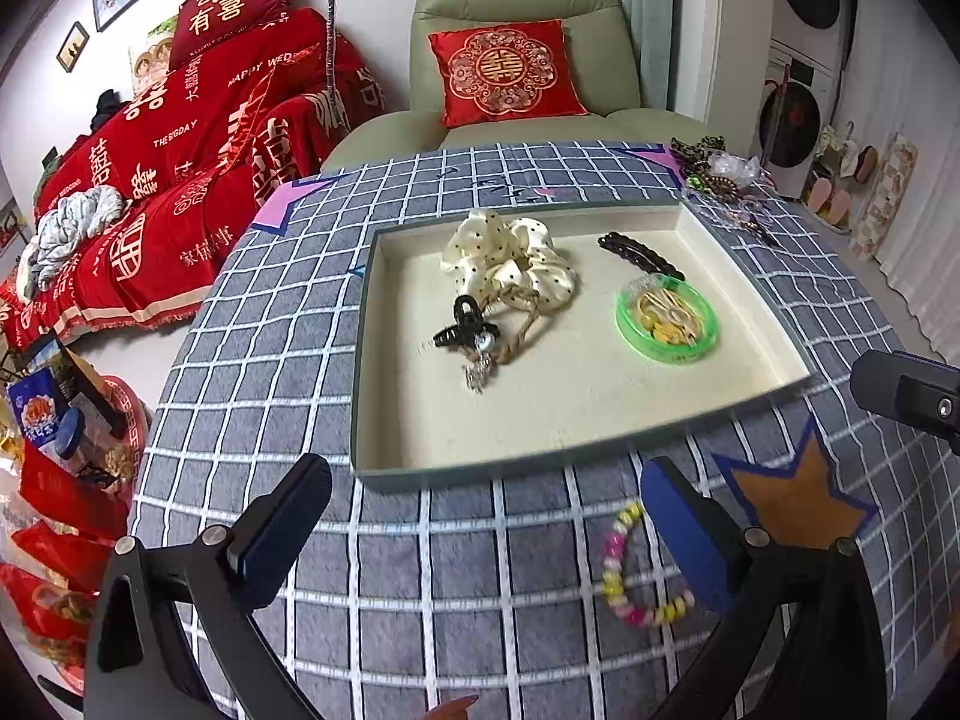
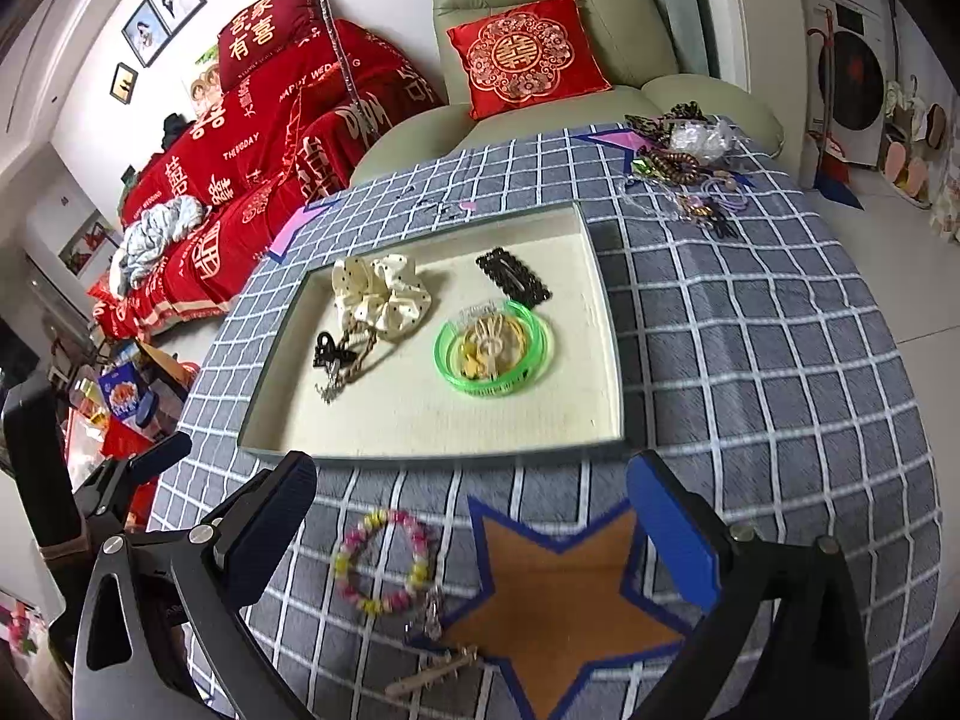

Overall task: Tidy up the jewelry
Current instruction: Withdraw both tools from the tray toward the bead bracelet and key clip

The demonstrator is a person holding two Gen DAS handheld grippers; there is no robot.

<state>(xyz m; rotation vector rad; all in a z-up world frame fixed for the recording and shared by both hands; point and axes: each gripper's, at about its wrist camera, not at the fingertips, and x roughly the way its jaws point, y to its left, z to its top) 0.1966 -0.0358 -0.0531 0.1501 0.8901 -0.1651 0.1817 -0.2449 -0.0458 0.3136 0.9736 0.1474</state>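
Both tools gape, empty: left tool (image 1: 486, 516), right tool (image 2: 471, 510). Bracelet (image 2: 384, 561) lies on worktop just short of tray (image 2: 609, 324). Straddle one bead arc, pinch gently, lift clear over tray rim.

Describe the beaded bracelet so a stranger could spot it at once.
Start at the cream tray on the checked tablecloth. On the cloth just outside its near edge, left of the orange star patch, lies the beaded bracelet. It alone is a ring of pink and yellow beads.
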